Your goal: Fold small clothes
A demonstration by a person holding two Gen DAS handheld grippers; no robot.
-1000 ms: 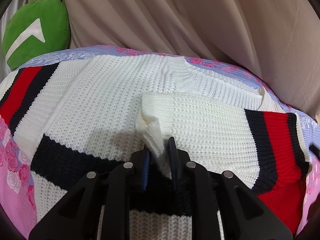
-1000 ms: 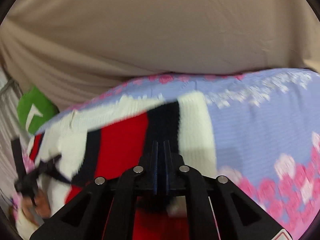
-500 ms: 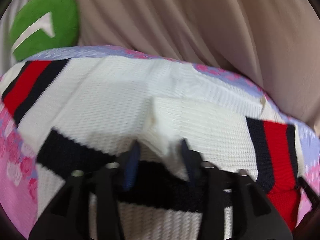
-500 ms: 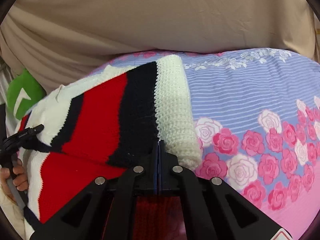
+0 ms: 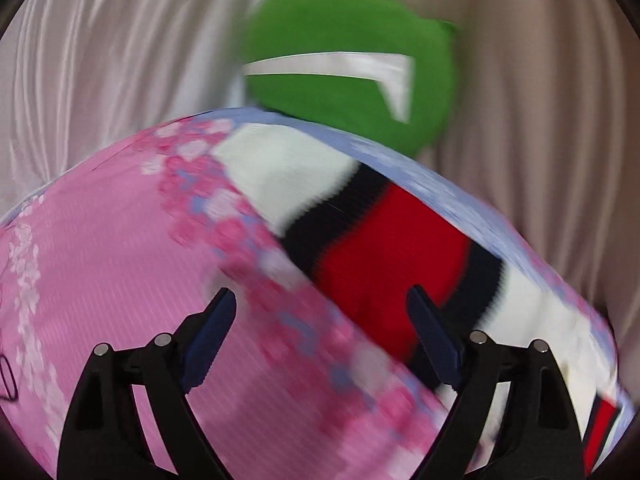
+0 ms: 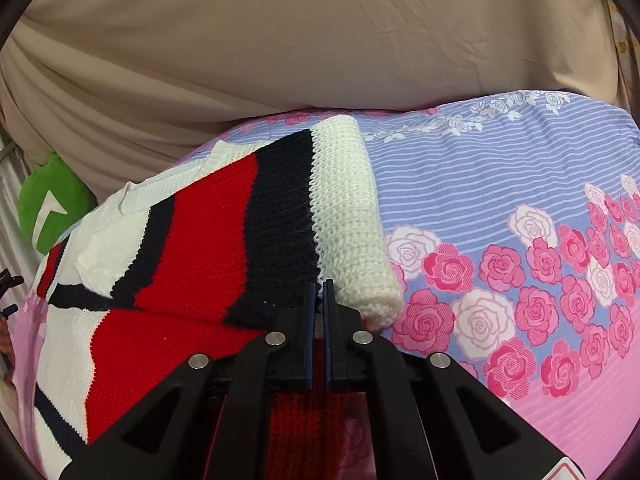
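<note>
Right hand-held gripper (image 6: 318, 300) pinches the chunky ribbed-knit sweater (image 6: 208, 232) — left hand-held gripper (image 5: 320, 320) gapes wide, empty, over the rose-printed sheet (image 5: 100, 260).

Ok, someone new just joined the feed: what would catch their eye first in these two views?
Probably the striped knit sweater, red, navy and white, spread on the rose-print bedsheet, its folded sleeve edge pinched in the shut right gripper. Next, the green plush pillow against the curtain, sitting large and blurred at the top of the left wrist view above the open, empty left gripper.
</note>
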